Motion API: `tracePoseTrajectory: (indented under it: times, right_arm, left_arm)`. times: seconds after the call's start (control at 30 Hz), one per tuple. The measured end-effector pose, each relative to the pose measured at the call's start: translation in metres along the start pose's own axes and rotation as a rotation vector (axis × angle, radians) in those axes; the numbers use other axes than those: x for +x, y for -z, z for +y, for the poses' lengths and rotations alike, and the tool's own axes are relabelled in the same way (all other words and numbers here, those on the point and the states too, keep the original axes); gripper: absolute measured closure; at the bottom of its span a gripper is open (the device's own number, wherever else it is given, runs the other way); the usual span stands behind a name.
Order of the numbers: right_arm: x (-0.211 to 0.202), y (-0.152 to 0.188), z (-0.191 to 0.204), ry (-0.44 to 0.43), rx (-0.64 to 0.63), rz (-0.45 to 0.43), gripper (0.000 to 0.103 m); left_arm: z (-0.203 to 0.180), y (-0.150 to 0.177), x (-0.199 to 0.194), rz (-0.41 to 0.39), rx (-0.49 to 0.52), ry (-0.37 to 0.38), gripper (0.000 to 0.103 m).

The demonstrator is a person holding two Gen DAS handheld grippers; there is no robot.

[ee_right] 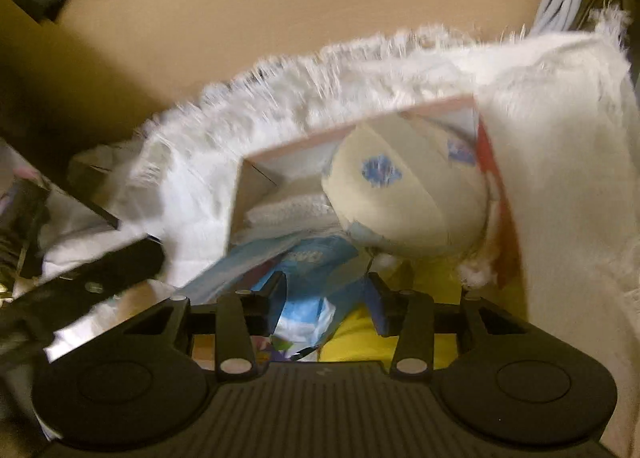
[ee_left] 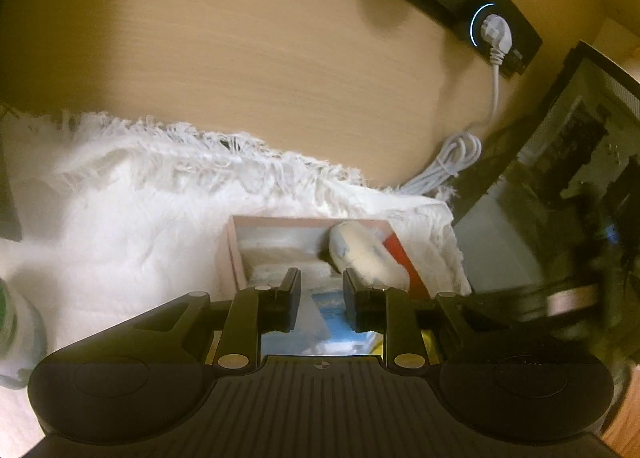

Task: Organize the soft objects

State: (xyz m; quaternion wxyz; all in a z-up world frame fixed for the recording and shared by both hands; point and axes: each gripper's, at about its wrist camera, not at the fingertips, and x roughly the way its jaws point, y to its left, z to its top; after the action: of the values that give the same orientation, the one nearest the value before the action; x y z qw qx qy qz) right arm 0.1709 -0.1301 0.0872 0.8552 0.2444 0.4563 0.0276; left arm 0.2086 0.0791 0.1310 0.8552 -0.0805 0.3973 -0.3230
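My right gripper (ee_right: 326, 304) is nearer: cream plush (ee_right: 404, 202) lies just beyond and right of its part-open jaws, inside the pink box (ee_right: 360, 130), long axis running far-left to near-right. Blue packet (ee_right: 308, 298) sits between them; grip uncertain. Left gripper (ee_left: 322, 304) part-open, grip also unclear.

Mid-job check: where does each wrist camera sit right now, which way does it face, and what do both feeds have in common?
Left wrist: rides on the left gripper, angled down over the pink box on the white fringed cloth; only its two black fingers show, apart, with a blue and clear wrapper between them.
Right wrist: rides on the right gripper, angled down, closer to that box; its fingers straddle a blue packet, picture blurred.
Shared: the box, the cream plush with blue flowers, the cloth, the wooden tabletop.
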Motion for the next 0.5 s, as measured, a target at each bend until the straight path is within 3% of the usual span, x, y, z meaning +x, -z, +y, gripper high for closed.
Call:
tracePoseTrajectory:
  times: [0.23,0.4,0.5]
  right_arm:
    - [-0.052,-0.014,0.001,0.138,-0.039,-0.158,0.058]
    - [-0.027,-0.027,0.008,0.22,-0.03,-0.202,0.058]
    - [0.003,-0.038,0.008,0.221,0.001,-0.143,0.058]
  left_arm:
    - [0.005,0.006,-0.014,-0.045,-0.021,-0.007,0.077]
    - [-0.002,0.016,-0.027,-0.046,0.014,0.034,0.077]
    - [-0.004,0.021,-0.041,-0.051,0.033,0.039,0.077]
